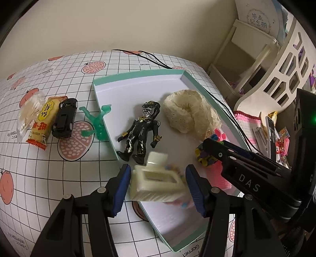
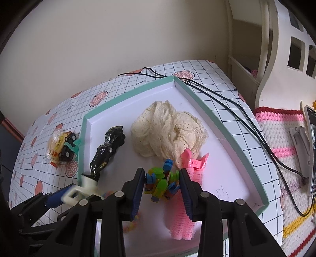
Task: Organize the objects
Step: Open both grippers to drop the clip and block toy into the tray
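Your left gripper hangs over the near edge of the tray with its jaws spread. The cream plastic toy sits between the blue pads; it looks blurred, so I judge it is just let go or about to be taken, and I cannot tell whether a pad touches it. Either way it belongs with what already lies in the tray: the black figure on its back, the cream lace cloth bunched toward the far right corner, and the pink hair roller along the near right side.

Your right gripper has its jaws spread around the cluster of small coloured clips, blue, green and orange, inside the tray beside the roller. The pads stand close on both sides, but I cannot tell if they press the clips.

Still out on the bench, left of the tray, are the black toy car, the yellow snack packet, a clear wrapped bag and the green plastic figure, which leans against the tray's outer wall. Those look like the remaining work.

Readable writing: "DAS" on the right gripper's arm, "Garnet" printed on the bench cover, red and black Chinese characters on the snack packet, and Chinese characters on a round label on the shelf behind.
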Demonstrator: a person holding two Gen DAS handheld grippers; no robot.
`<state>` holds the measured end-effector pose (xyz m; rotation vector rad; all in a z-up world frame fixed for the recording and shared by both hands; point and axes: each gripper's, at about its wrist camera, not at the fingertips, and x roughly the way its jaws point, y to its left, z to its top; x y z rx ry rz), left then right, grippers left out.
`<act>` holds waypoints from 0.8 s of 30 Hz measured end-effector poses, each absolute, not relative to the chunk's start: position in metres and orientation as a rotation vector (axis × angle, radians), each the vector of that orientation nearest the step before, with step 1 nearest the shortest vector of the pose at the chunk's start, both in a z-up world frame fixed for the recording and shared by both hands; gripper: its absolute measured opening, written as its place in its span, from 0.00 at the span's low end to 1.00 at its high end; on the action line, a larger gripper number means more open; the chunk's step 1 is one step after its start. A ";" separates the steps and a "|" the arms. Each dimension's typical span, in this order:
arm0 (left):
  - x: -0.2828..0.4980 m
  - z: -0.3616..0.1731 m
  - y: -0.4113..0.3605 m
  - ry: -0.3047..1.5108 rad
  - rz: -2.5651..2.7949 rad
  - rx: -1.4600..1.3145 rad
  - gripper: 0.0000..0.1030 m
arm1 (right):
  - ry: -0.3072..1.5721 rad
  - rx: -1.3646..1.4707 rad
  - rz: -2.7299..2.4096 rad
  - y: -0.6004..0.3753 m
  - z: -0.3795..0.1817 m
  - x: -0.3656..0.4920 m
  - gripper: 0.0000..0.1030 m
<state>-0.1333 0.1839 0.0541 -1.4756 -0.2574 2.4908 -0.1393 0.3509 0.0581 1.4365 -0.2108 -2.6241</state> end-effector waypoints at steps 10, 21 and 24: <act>-0.135 0.062 0.175 -0.317 2.499 -1.441 0.62 | -0.227 1.367 -2.648 0.350 0.068 -0.138 0.41; -0.135 0.076 0.156 -0.382 2.584 -1.362 0.62 | -0.270 1.294 -2.698 0.353 0.078 -0.136 0.44; -0.134 0.079 0.150 -0.394 2.620 -1.353 0.62 | -0.256 1.304 -2.695 0.351 0.077 -0.136 0.44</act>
